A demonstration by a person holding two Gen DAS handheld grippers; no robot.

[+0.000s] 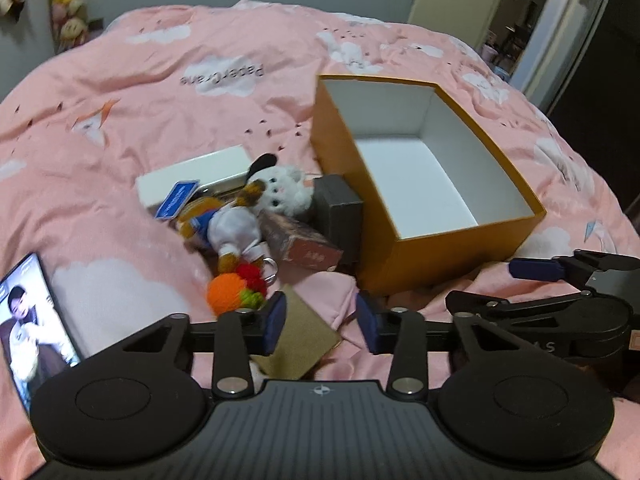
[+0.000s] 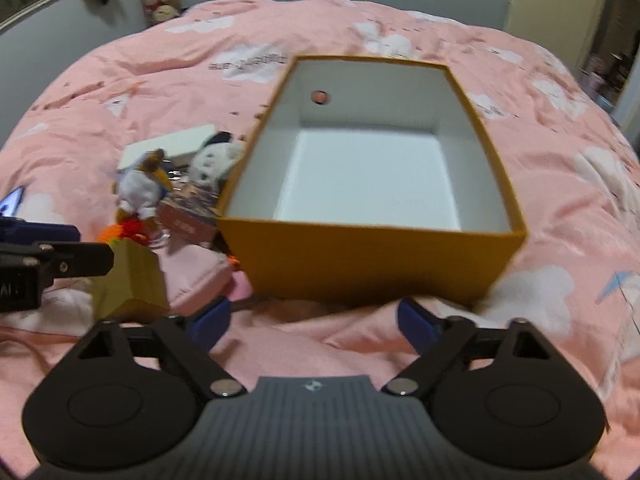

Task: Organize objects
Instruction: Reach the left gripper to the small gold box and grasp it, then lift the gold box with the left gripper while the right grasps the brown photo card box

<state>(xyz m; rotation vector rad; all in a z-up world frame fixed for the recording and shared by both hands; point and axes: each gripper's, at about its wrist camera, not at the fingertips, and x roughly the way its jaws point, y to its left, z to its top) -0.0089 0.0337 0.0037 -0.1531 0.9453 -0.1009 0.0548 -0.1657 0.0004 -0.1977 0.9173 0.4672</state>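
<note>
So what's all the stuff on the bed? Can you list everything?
Open box: one, orange outside, white inside, empty, right of the pile.
Plush toys: two, white cat and brown-and-white figure, on the pile.
Small boxes: white, black, reddish printed, olive-yellow, beside the orange box.
Yarn pompoms: orange, red, green, front of pile.
Blue card: one, on white box.
Phone: one, screen lit, far left.
Duvet: pink, white clouds.
Left gripper: open, empty.
Right gripper: open, empty.

Lit phone on pink duvet
</note>
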